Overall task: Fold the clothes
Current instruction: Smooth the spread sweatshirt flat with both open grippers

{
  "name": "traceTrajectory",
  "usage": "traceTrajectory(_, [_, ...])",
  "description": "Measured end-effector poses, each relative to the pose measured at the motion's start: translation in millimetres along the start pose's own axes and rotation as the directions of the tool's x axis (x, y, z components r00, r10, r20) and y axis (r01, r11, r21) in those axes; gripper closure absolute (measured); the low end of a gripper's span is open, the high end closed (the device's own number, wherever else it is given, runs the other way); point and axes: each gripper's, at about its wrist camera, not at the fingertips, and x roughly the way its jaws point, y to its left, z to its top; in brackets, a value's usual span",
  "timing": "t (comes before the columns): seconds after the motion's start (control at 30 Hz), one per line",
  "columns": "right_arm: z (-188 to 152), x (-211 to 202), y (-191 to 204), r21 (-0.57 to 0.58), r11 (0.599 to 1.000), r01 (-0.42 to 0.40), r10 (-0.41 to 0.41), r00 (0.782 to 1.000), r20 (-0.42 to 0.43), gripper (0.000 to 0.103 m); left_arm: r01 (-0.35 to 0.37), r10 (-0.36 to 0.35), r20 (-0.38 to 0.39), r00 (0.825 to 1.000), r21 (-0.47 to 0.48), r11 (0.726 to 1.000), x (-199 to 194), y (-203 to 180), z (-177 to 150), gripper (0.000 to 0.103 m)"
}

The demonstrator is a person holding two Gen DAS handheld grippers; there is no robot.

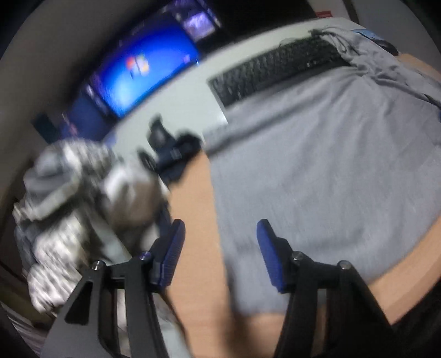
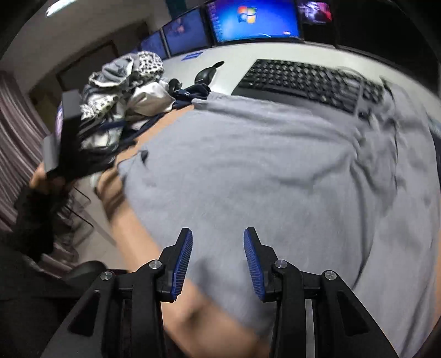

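A grey garment (image 1: 317, 170) lies spread flat on the wooden desk (image 1: 198, 220); it also fills the right wrist view (image 2: 275, 179). Its far edge lies over part of a black keyboard (image 2: 303, 79). My left gripper (image 1: 220, 239) is open and empty, above the garment's left edge near the desk's front. My right gripper (image 2: 217, 247) is open and empty, just above the garment's near edge. The left gripper's body (image 2: 66, 137) shows at the left of the right wrist view. Both views are blurred by motion.
A pile of grey and patterned clothes (image 2: 124, 88) sits at the desk's left end, also in the left wrist view (image 1: 71, 198). A dark garment (image 2: 195, 92) and a black object (image 2: 205, 74) lie beside it. Monitors (image 2: 253, 19) stand behind the keyboard (image 1: 275, 68).
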Motion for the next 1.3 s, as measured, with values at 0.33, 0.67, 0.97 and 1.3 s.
traceTrajectory(0.33, [-25.6, -82.9, -71.9, 0.181, 0.947, 0.265, -0.27, 0.963, 0.003, 0.045, 0.271, -0.302, 0.005, 0.953, 0.426, 0.863, 12.9, -11.9, 17.8, 0.005])
traceTrajectory(0.67, [2.7, -56.7, -79.6, 0.114, 0.957, 0.267, -0.257, 0.962, -0.098, 0.044, 0.532, -0.489, -0.221, 0.844, 0.463, 0.709, 35.6, -17.1, 9.9, 0.061])
traceTrajectory(0.97, [10.6, -43.4, -65.1, 0.068, 0.974, 0.214, -0.206, 0.973, -0.104, 0.046, 0.596, -0.536, -0.272, 0.799, 0.477, 0.646, 24.7, -14.1, -2.0, 0.092])
traceTrajectory(1.3, [0.2, -48.7, -69.7, 0.13, 0.971, 0.201, -0.186, 0.976, -0.114, 0.046, 0.633, -0.515, -0.373, 0.772, 0.519, 0.574, 36.1, -6.2, 15.5, 0.049])
